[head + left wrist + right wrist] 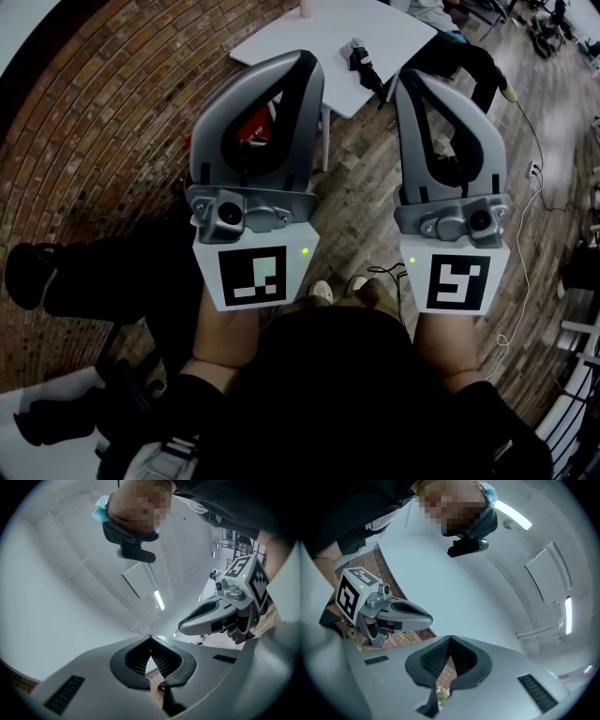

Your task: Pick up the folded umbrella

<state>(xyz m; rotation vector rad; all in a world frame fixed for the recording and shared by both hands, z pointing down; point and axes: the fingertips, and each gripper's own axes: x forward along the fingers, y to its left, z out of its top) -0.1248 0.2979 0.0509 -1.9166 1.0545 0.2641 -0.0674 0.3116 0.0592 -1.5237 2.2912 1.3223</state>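
Right now I am holding both tools up in front of me. In the head view, my grey, shell-shaped left gripper (302, 58) is filling the middle left of the frame. My matching grey right gripper (412, 80) is filling the middle right. Each is carrying its white cube with a black square marker at the lower end. Between their tips, at the top centre, the small dark folded umbrella (361, 58) is lying on the white square table (384, 23), clear of both grippers. Reddish brick floor (103, 122) is curving across the left side, and pale wooden planks (366, 197) are running down the middle.

In the left gripper view, the left gripper's (150, 641) jaws are meeting tip to tip, gripping nothing between their dark ribbed pads (136, 661). The right gripper (180, 627) is showing at the right middle, under a white ceiling with a long light strip (159, 599).

In the right gripper view, the right gripper's (450, 640) jaws are likewise pressing together, empty. The left gripper (431, 618) is showing at the left middle, above the wooden planks (408, 637).
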